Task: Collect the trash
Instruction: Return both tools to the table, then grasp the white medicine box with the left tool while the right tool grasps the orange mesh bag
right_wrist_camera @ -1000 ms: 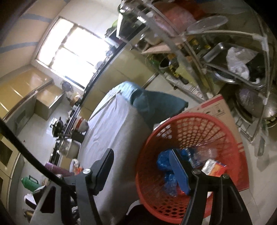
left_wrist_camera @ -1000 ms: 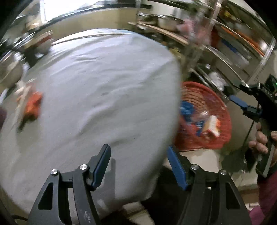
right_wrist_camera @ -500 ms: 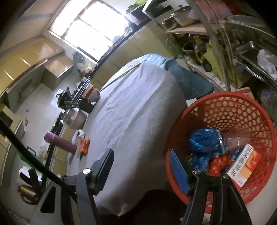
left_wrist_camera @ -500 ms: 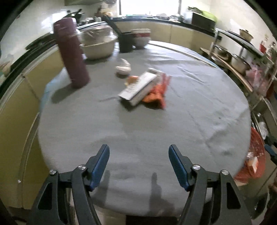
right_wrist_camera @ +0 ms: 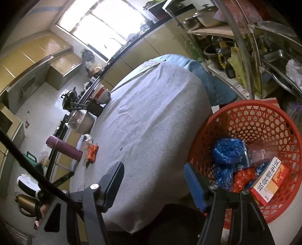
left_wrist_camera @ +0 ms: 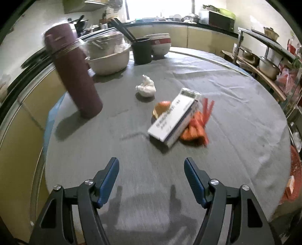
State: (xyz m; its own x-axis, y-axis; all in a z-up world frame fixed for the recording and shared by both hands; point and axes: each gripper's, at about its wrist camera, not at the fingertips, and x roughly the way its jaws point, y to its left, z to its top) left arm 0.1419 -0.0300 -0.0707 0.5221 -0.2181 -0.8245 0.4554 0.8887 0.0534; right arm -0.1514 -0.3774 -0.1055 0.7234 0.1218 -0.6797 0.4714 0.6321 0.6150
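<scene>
Both grippers stand about half open and hold nothing. The left gripper (left_wrist_camera: 151, 174) hangs over the grey tablecloth (left_wrist_camera: 236, 105), near a white carton (left_wrist_camera: 173, 117) lying on orange wrappers (left_wrist_camera: 196, 128), with crumpled tissue (left_wrist_camera: 146, 88) farther off. The right gripper (right_wrist_camera: 153, 178) hangs beside the red basket (right_wrist_camera: 245, 116) of trash.

Round table (left_wrist_camera: 236, 105) with grey cloth ahead; bright window (left_wrist_camera: 160, 8) beyond; yellow cabinets (left_wrist_camera: 205, 40); metal shelving (right_wrist_camera: 251, 62) right.

Red lattice basket (right_wrist_camera: 251, 120), maroon flask (left_wrist_camera: 75, 75), grey tablecloth (left_wrist_camera: 226, 84)
</scene>
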